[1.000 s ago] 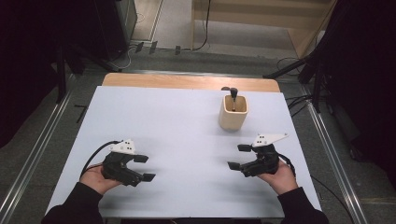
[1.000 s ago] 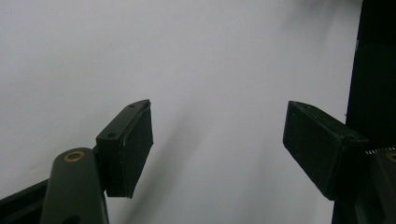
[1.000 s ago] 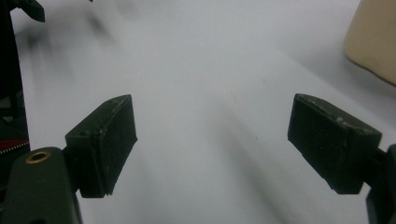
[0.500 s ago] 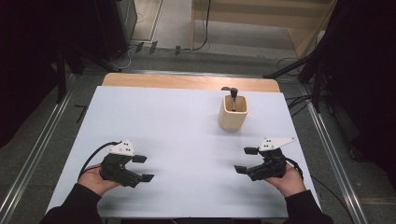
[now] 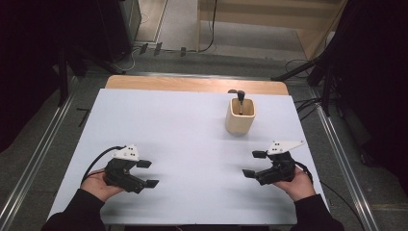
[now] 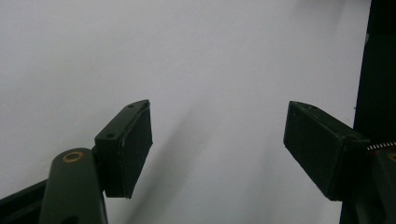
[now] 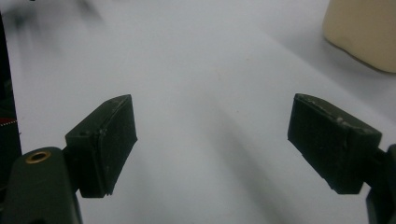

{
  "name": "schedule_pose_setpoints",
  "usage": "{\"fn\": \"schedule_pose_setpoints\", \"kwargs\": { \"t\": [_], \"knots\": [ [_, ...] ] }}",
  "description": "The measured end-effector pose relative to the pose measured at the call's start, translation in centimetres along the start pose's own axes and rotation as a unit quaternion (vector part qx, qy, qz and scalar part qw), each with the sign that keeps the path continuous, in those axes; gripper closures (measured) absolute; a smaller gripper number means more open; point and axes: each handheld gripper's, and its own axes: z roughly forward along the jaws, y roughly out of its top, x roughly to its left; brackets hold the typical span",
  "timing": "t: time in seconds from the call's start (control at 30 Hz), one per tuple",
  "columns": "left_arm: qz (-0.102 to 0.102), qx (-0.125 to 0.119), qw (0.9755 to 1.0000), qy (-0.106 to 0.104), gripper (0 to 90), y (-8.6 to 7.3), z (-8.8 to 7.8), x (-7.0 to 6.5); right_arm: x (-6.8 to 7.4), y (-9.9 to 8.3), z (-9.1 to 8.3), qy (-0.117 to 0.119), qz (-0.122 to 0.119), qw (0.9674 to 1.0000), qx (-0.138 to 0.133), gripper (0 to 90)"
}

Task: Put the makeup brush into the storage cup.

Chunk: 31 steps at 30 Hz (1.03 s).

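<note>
My desk (image 5: 192,125) is evenly lit from overhead, surroundings dark; soft shadows underlie each tool, and the right gripper view blurs far off.

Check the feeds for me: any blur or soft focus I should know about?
High view: sharp, table evenly lit, surroundings dark. Right gripper view: far table smeared, beige cup soft at top right. Left gripper view: plain white table, soft shadow under the near jaw.

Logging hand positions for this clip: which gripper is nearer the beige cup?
Right. The right gripper sits just in front of the beige cup, slightly to its right. The left gripper is far across the white table, at the near left.
</note>
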Motion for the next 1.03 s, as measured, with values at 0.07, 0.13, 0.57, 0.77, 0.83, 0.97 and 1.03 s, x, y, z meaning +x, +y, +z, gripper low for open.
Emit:
{"fn": "schedule_pose_setpoints", "kwargs": {
  "t": [0.07, 0.13, 0.57, 0.77, 0.83, 0.97, 1.03],
  "knots": [
    [0.0, 0.001, 1.0, 0.0, 24.5, -0.01, -0.01, 0.02, 0.03, -0.01, 0.04, 0.001, 0.0, 1.0, 0.002, 16.3],
    [0.0, 0.001, 1.0, 0.0, 24.4, -0.02, 0.02, 0.04, 0.02, 0.0, 0.09, 0.002, -0.002, 1.0, 0.001, 16.3],
    [0.0, 0.002, 1.0, 0.001, 24.5, -0.07, -0.01, 0.08, 0.06, 0.01, 0.1, 0.004, -0.003, 1.0, 0.001, 16.3],
    [0.0, 0.003, 1.0, 0.002, 24.5, -0.1, -0.13, 0.0, 0.03, -0.03, 0.11, 0.005, -0.002, 1.0, 0.003, 16.3],
    [0.0, 0.004, 1.0, 0.002, 24.5, -0.1, -0.09, 0.01, 0.0, -0.03, 0.13, 0.006, -0.003, 1.0, 0.003, 16.3],
    [0.001, 0.004, 1.0, 0.001, 24.4, -0.1, -0.06, 0.01, 0.0, -0.03, 0.16, 0.007, -0.003, 1.0, 0.003, 16.3],
    [0.003, 0.006, 1.0, 0.003, 24.4, -0.12, -0.13, 0.02, -0.02, -0.01, 0.14, 0.008, -0.001, 1.0, 0.002, 16.3]
  ]
}}
